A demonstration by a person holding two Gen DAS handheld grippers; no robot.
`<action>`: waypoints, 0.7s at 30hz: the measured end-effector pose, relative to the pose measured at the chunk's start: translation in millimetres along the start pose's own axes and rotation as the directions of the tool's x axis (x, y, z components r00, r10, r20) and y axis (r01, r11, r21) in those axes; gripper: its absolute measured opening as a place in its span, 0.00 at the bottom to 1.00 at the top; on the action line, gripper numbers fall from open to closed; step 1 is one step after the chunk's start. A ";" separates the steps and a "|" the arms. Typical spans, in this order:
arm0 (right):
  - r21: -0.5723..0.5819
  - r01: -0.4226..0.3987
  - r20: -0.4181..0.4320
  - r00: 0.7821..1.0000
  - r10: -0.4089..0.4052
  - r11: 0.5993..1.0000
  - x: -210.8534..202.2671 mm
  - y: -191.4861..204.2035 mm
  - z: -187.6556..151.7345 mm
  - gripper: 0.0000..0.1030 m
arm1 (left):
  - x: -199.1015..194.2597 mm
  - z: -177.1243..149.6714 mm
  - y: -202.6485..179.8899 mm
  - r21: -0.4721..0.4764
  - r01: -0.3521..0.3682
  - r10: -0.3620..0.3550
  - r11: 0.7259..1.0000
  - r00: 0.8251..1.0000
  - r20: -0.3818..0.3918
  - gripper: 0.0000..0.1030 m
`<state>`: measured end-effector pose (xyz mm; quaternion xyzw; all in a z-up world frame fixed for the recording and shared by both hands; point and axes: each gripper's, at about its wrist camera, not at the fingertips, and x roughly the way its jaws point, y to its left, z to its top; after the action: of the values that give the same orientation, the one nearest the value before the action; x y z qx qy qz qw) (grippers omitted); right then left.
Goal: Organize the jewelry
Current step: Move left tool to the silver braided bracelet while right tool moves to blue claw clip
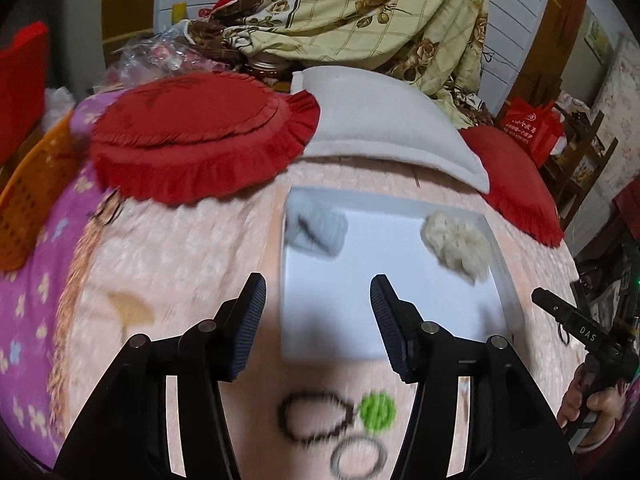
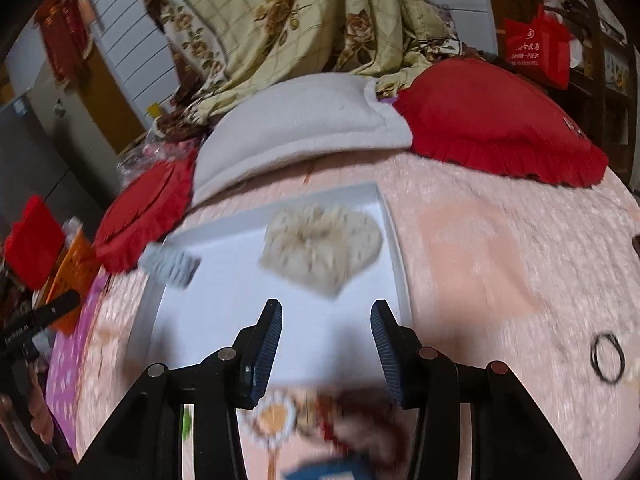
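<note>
On a pink bed, the left tool [image 1: 318, 304] hangs released and empty above a dark bead bracelet [image 1: 314, 420], green scrunchie [image 1: 377, 411] and grey ring [image 1: 359, 458]. The white tray [image 1: 394, 346] already holds a grey scrunchie [image 1: 316, 230] and cream scrunchie [image 1: 458, 246]. The right tool [image 2: 326, 326] is also released (blurred items beneath); a black hair tie [image 2: 608, 358] lies far right. Roughly a third seems done.

We see our left claw [image 1: 318, 312] built of matte black arms with 2 silver round screws per side and dark blue ribbed pads [image 1: 252, 320]. Our right claw [image 2: 326, 336] matches it. At 4 o'clock, a bare hand [image 1: 592, 404] grips a black handle lettered "DAS".
</note>
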<state>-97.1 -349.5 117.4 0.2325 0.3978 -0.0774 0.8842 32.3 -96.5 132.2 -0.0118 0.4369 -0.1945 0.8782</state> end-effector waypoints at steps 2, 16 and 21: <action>-0.015 -0.010 -0.017 1.000 0.009 1.000 -7.5 0.6 -18.9 0.43 | -9.7 -21.2 3.8 -0.002 -0.012 0.012 1.000 1.000 -0.007 0.53; -0.045 -0.029 -0.044 0.999 0.027 0.999 -40.9 -14.2 -117.9 0.43 | -4.1 -146.8 -10.2 -0.023 0.021 -0.024 1.000 0.990 -0.137 0.53; -0.062 -0.004 -0.035 0.999 0.002 0.998 -39.3 -18.9 -124.1 0.44 | 9.4 -154.8 -19.0 -0.001 0.020 -0.020 1.000 0.988 -0.155 0.52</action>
<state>-212.4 -309.4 68.3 0.2067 0.4152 -0.0595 0.8839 -88.4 -94.2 32.9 -0.0010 0.5035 -0.2039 0.8396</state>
